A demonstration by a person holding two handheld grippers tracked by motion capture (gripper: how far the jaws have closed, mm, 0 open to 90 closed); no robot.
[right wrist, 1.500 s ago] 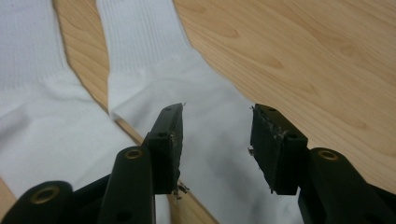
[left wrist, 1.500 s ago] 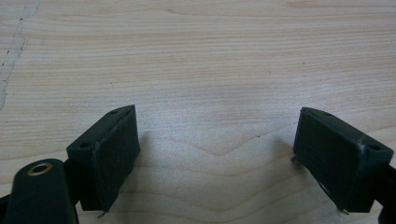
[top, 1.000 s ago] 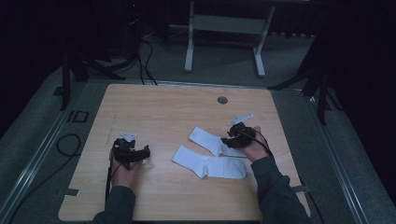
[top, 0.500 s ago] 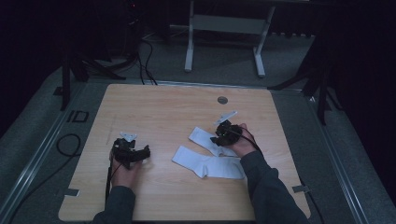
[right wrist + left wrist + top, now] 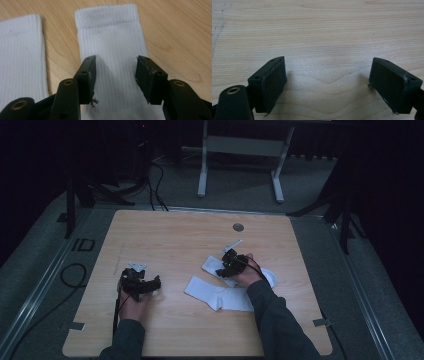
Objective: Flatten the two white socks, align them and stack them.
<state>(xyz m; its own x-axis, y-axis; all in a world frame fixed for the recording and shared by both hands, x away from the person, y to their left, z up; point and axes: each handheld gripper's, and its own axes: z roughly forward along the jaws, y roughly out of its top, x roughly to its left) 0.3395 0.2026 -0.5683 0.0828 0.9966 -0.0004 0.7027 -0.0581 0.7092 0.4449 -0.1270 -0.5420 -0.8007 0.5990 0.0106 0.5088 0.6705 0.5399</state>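
Two white socks lie side by side on the wooden table point(image 5: 175, 235). The nearer sock point(image 5: 216, 295) stretches flat, while the farther sock point(image 5: 210, 266) runs under my right hand. My right gripper point(image 5: 226, 266) is open and low over that farther sock. In the right gripper view the ribbed sock point(image 5: 110, 35) lies between my right gripper's point(image 5: 115, 77) jaws, its cuff pointing away, and the other sock point(image 5: 20, 55) lies to the left. My left gripper point(image 5: 141, 283) rests at the table's left. It stands wide open point(image 5: 327, 82) over bare wood.
A round metal grommet point(image 5: 238, 227) sits in the table near its far edge. Beyond the table stands a grey metal frame point(image 5: 240, 150); cables point(image 5: 150, 175) trail on the dark floor. Tape marks point(image 5: 76, 325) flag the near corners.
My right gripper has slid left along the farther sock, toward its cuff end. The left gripper and both socks have stayed put.
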